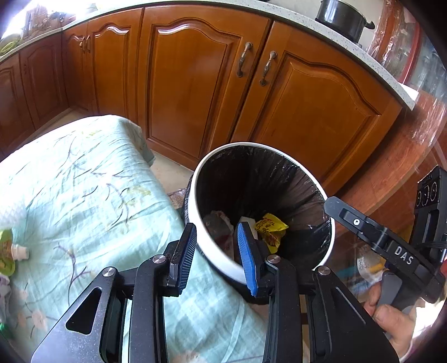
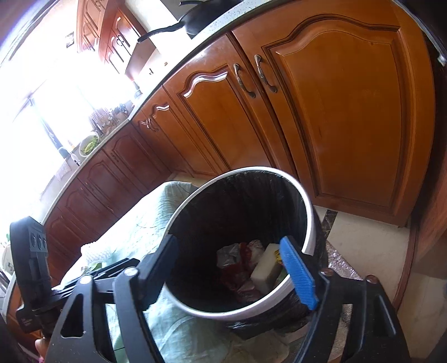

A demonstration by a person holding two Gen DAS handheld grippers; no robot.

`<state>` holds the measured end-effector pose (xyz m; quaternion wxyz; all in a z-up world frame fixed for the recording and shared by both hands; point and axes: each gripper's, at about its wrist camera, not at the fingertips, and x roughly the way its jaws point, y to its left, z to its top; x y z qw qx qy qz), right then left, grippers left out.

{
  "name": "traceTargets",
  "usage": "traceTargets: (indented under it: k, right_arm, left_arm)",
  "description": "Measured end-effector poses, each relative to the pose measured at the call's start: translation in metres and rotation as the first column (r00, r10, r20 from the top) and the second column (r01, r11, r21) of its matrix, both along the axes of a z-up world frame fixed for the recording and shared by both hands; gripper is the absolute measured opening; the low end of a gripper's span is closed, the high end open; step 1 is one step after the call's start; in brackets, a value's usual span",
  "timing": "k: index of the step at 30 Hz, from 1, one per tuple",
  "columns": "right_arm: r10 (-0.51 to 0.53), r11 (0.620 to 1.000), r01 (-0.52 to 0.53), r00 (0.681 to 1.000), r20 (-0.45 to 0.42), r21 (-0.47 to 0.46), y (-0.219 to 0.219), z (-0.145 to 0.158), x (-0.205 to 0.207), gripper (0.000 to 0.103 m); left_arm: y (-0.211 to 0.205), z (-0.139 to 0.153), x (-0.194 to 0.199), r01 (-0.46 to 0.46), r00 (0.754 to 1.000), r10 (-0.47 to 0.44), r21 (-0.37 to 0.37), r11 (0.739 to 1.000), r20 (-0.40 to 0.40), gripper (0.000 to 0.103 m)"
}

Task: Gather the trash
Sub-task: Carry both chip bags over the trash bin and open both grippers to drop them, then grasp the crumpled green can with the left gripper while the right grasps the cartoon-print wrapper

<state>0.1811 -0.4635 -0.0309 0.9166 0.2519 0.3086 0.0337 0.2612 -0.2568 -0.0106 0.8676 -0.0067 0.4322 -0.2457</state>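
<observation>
A white trash bin (image 1: pixel 195 184) with a black liner stands on the floor beside the table; it also shows in the right wrist view (image 2: pixel 310 220). Inside lie a yellow wrapper (image 1: pixel 269 226), a white block (image 2: pixel 265 269) and crumpled red and grey wrappers (image 2: pixel 237 265). My left gripper (image 1: pixel 216 252) is open and empty, its fingers straddling the bin's near rim. My right gripper (image 2: pixel 229 273) is open and empty above the bin's mouth. A green pouch (image 1: pixel 5 251) lies on the table at the far left.
The table carries a pale green floral cloth (image 1: pixel 83 181). Wooden cabinet doors (image 1: pixel 190 83) stand behind the bin under a speckled counter with a black pot (image 1: pixel 342 16). The right gripper's body (image 1: pixel 391 245) shows at the right of the left wrist view.
</observation>
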Motion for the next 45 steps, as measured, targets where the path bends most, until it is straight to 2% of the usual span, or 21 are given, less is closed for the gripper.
traceTargets:
  k: [3,11,20,33,41,42,45]
  right_arm:
    - [0.025,1.0,-0.025,1.0,0.008,0.01,0.016,-0.002,-0.008,0.09]
    - [0.124,0.992,-0.124,0.992,0.008,0.03,0.065,-0.004,-0.016,0.09]
    - [0.249,0.968,-0.249,0.968,-0.012,0.017,0.129,-0.01,-0.02,0.09]
    - [0.377,0.926,-0.377,0.925,-0.04,0.013,0.201,-0.015,-0.018,0.092]
    - [0.452,0.892,-0.451,0.892,0.02,-0.031,0.249,-0.001,-0.01,0.092]
    - [0.462,0.887,-0.462,0.886,0.03,-0.029,0.254,-0.001,-0.009,0.092]
    - [0.497,0.867,-0.498,0.867,-0.012,-0.028,0.273,-0.002,0.001,0.092]
  left_arm:
    - [0.019,-0.003,-0.011,-0.029,1.0,0.029,-0.019,0.999,-0.002,0.035]
    - [0.073,-0.005,-0.044,-0.099,0.995,0.099,-0.04,0.994,-0.003,0.035]
    - [0.144,-0.008,-0.075,-0.199,0.98,0.198,-0.065,0.978,-0.014,0.035]
    - [0.224,-0.011,-0.11,-0.339,0.941,0.338,-0.096,0.936,-0.025,0.037]
    - [0.284,-0.005,-0.129,-0.445,0.894,0.446,-0.139,0.884,-0.024,0.04]
    - [0.289,-0.004,-0.13,-0.456,0.889,0.457,-0.144,0.878,-0.023,0.043]
    - [0.306,-0.005,-0.13,-0.491,0.87,0.493,-0.153,0.858,-0.025,0.046]
